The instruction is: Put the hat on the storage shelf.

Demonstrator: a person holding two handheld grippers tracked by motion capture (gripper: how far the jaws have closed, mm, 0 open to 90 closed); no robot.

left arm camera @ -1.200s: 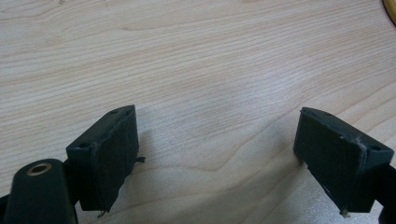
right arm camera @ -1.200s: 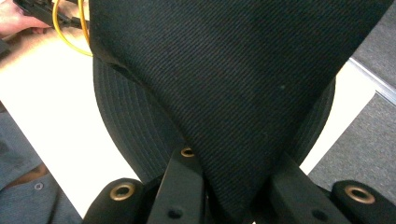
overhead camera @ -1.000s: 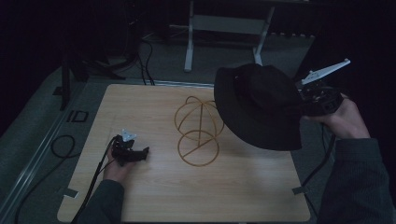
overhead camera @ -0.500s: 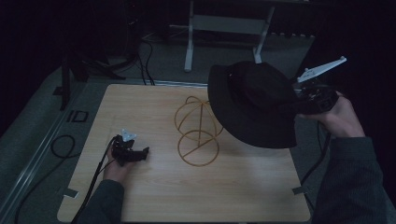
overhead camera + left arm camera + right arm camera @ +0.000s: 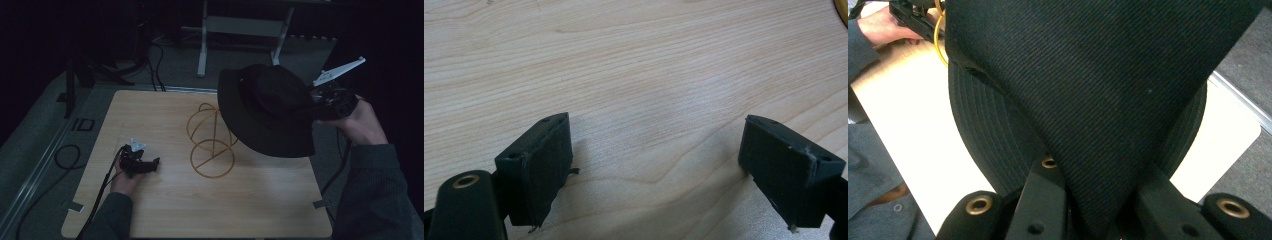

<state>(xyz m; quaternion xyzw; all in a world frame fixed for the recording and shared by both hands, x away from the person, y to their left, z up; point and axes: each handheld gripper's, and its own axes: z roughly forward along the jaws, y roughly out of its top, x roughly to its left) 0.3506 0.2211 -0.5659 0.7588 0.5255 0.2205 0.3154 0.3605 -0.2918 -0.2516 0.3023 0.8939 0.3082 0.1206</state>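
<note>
Hanging from the right claw (image 5: 320,102), the black hat (image 5: 267,110) is held in the air above and to the right of the gold wire stand (image 5: 212,140), its brim drooping toward the stand's top loop. The claw is clamped on a fold of the cloth. The hat looks light and soft, its fabric creasing and sagging, so it will likely swing; a hold on the stitched brim should steady it better. Left of the stand, the left claw (image 5: 145,166) rests on the table (image 5: 260,210), spread wide, holding nothing.
</note>
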